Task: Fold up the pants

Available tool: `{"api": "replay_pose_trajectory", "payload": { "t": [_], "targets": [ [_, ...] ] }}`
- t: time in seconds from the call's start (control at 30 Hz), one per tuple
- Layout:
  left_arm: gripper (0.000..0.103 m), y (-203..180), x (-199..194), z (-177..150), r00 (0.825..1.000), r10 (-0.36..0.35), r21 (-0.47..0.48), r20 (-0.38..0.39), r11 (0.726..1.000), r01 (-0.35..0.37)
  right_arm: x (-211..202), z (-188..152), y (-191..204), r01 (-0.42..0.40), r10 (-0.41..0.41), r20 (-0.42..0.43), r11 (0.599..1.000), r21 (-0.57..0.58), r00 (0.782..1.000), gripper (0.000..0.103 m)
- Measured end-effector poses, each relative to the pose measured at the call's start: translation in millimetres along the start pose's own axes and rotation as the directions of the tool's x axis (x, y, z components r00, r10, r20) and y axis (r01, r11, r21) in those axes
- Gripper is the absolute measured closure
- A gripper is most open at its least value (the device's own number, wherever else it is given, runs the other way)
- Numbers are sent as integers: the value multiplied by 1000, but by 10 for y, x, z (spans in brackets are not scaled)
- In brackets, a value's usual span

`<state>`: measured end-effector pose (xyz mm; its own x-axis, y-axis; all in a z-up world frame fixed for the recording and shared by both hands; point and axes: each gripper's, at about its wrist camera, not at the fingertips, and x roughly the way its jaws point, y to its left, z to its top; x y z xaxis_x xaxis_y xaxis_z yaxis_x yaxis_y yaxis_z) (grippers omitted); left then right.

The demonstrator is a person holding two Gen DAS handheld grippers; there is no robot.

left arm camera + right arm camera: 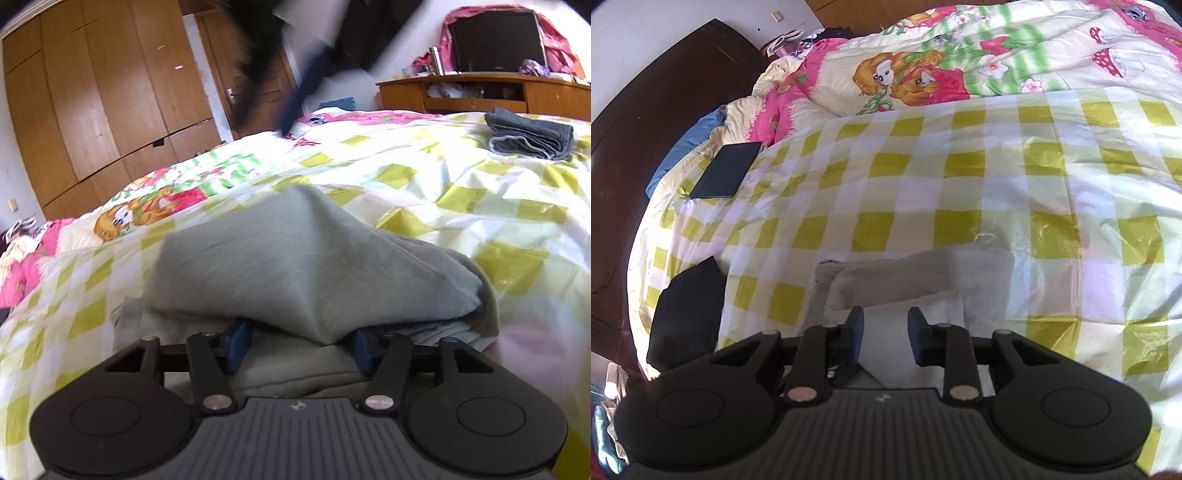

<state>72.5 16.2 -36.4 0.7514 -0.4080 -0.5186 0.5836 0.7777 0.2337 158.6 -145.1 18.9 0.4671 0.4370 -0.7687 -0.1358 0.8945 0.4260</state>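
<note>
On the yellow-and-white checked sheet (923, 177) that covers the bed lie the grey pants (295, 258), already bundled into several layers. In the left wrist view a fold of that grey cloth rises into a peak and drapes down over the left gripper (301, 341), whose blue-padded fingers (236, 343) stand wide apart with the fabric sagging between and over them; the tips are hidden under the cloth, so nothing shows them pinching it.

In the right wrist view the right gripper (885, 332) hovers above the near edge of the same pale grey bundle (916, 280), its two fingers spread with a clear gap between them and bare cloth showing through that gap (they look to be above the fabric, though whether the pads touch it I cannot tell).

Farther up the bed in the left view sits a stack of folded grey-blue jeans (530, 134), well apart from the grey pants. Beyond the checked sheet lies a cartoon-printed quilt (916, 74) in pink and green. A flat black rectangular object (726, 171) rests near the bed's edge, and a dark folded cloth (687, 310) lies at the nearer corner. Across the room stand a wooden wardrobe (103, 92) and a low wooden cabinet (480, 92) bearing a dark screen (496, 40). A blurred dark shape crosses the top of the left view.
</note>
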Motion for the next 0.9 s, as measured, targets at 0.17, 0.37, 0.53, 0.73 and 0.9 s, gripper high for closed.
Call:
{"api": "replay_pose_trajectory", "payload": {
  "t": [0.17,0.37,0.53,0.73,0.9],
  "targets": [
    [31,66,-51,-67,1000,-1,-43,-15,999,1,281,-87,-297,-41,40,25,999,36,999,67],
    [31,71,-37,-90,1000,-3,-56,-26,998,1,231,-178,-614,-85,74,109,991,105,991,59],
    [31,94,-49,-100,1000,-11,-73,-28,997,8,372,-276,-682,-166,155,87,975,147,984,57],
    [30,104,-49,-105,999,-14,-81,-29,997,12,216,-314,-343,-249,247,60,968,32,967,99],
    [30,104,-100,-114,999,-7,-74,-33,997,4,-10,-431,139,-369,369,-8,928,-53,930,98]
  ]
}}
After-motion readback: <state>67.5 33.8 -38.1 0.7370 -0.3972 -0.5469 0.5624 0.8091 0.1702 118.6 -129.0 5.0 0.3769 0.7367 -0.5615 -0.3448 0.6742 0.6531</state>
